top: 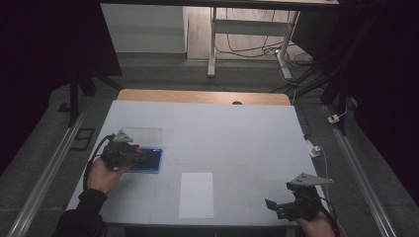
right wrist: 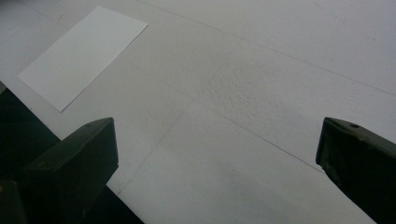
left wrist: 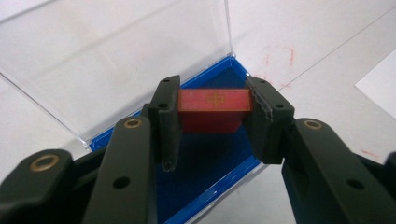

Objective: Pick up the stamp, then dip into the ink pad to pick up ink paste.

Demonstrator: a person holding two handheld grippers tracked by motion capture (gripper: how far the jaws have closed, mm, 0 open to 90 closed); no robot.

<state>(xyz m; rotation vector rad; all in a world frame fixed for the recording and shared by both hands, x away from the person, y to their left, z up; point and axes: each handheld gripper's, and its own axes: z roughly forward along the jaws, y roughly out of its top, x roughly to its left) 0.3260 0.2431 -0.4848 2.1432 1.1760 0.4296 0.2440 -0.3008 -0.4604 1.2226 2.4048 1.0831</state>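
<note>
A blue case (left wrist: 219,172) with a clear lid (left wrist: 107,56) swung open lies at the table's left (top: 150,160). My left gripper (left wrist: 212,123) is over the blue tray, its jaws shut on a small red block (left wrist: 214,101) with a gold mark on top. In the high view the left gripper (top: 136,155) sits at the case's left end, held by a hand. My right gripper (top: 277,206) rests near the front right edge of the table. Its jaws stand wide apart in the right gripper view (right wrist: 217,154), with nothing between them.
A white sheet of paper (top: 196,194) lies at the front middle of the white table cover (top: 237,138); it also shows as the paper (right wrist: 79,56) in the right gripper view. Faint red marks (left wrist: 275,60) stain the cover beside the case. Desk legs and cables lie beyond the table.
</note>
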